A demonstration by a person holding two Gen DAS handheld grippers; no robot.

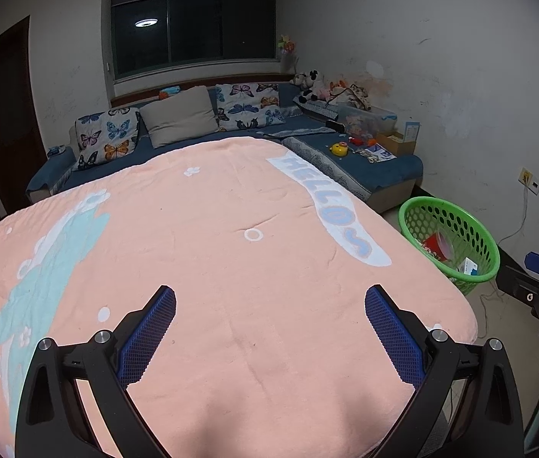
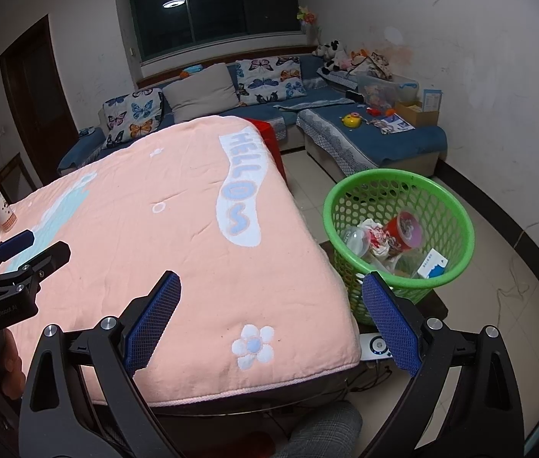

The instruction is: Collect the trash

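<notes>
Both my left gripper and right gripper hang empty, jaws wide. Trash sits in the green basket, right of frame: crumpled paper, red cup, small carton. All look light and crushable; I'd pinch edges gently.

Left gripper: two black plastic arms, each ending in a blue finger pad with a fine mesh-like grid texture. Round silver screws sit at the arm joints, two on each side. Triangular cut-outs lighten the outer black struts.

Right gripper: the same build, with black arms, blue gridded pads and silver screw heads. Seen from the side, the left gripper's black body carries small white lettering, too blurred to read, and small screws. A grey checked trouser leg shows at the lower edge.
</notes>
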